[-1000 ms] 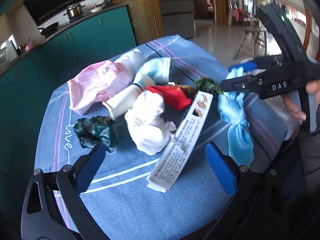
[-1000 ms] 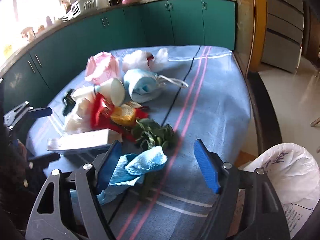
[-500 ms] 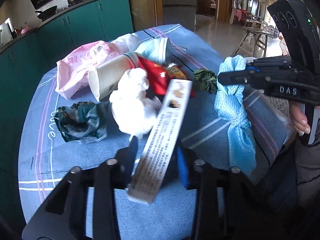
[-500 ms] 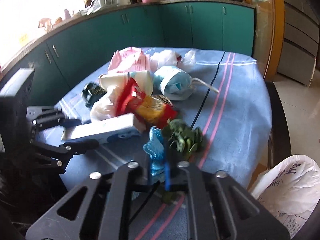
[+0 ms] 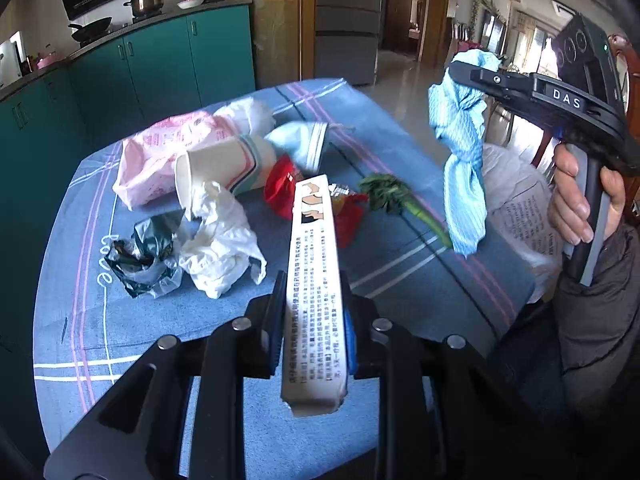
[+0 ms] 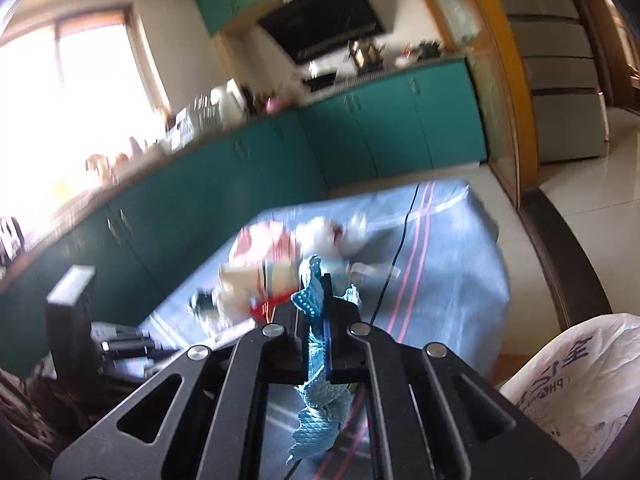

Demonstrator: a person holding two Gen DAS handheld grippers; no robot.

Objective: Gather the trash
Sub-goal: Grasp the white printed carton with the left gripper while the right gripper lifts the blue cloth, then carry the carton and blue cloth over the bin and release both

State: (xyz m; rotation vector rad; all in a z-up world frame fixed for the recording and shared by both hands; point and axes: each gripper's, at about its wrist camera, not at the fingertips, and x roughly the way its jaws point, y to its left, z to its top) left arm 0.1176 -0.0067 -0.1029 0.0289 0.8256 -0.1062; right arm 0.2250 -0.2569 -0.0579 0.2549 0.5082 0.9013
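Note:
My left gripper is shut on a long white printed box and holds it above the blue tablecloth. My right gripper is shut on a knotted light-blue cloth; in the left wrist view the gripper holds the cloth well above the table's right side. A white trash bag sits at the lower right; it also shows behind the cloth in the left wrist view.
On the table lie a pink packet, a paper cup, white crumpled plastic, a dark wrapper, a red wrapper, a blue-white mask and a green vegetable stalk. Teal cabinets stand behind.
Both grippers went from open to shut. The left one took hold of the white box and lifted it. The right one took the blue cloth and raised it high off the table.

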